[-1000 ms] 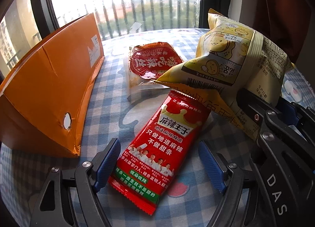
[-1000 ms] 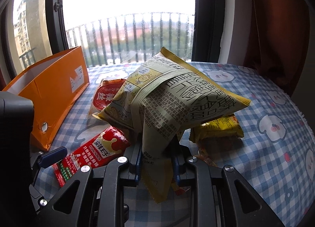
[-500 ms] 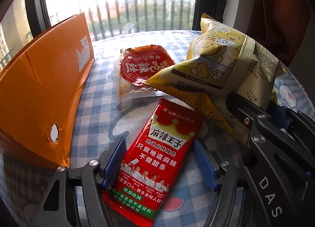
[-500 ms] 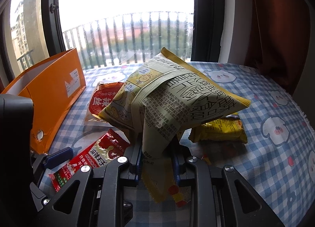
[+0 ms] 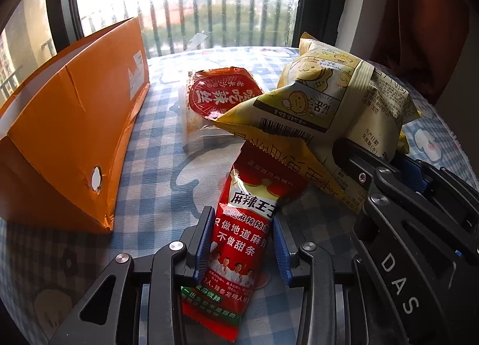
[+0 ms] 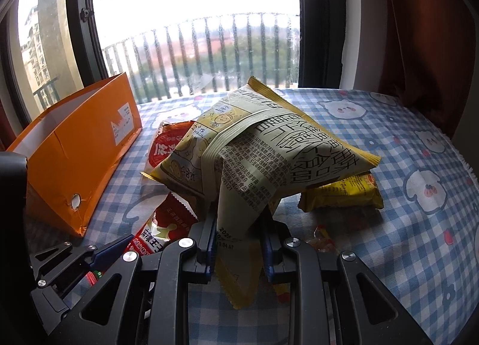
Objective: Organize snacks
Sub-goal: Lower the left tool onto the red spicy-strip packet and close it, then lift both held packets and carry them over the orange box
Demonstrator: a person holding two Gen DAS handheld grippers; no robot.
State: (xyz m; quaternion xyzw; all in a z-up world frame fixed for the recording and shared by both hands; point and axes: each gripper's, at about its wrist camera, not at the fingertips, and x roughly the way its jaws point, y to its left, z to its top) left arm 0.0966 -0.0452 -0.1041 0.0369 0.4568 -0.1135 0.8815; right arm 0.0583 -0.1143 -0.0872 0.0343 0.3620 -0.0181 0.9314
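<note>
A: What is gripped by the left gripper [image 5: 241, 247]?

B: The red spicy-strip packet [image 5: 239, 250] is clamped between its blue pads at lower centre of the left wrist view. The packet is pinched narrow at the pads, and its lower end is seen below them, near the bottom edge.

A: And the right gripper [image 6: 238, 243]?

B: It is closed on the lower flap of the yellow snack bag [image 6: 257, 150]. The bag's body is held up at the centre of the right wrist view, above the blue checked tablecloth [image 6: 404, 225].

A: What is found around them?

B: A round red-labelled packet [image 5: 220, 99] is seen lying flat at upper centre of the left wrist view, partly covered by the yellow bag. A small yellow packet [image 6: 344, 195] is seen right of centre in the right wrist view, under the bag's far corner. An orange paper bag [image 5: 69, 141] is stood open at the left of both views, apart from the snacks.
</note>
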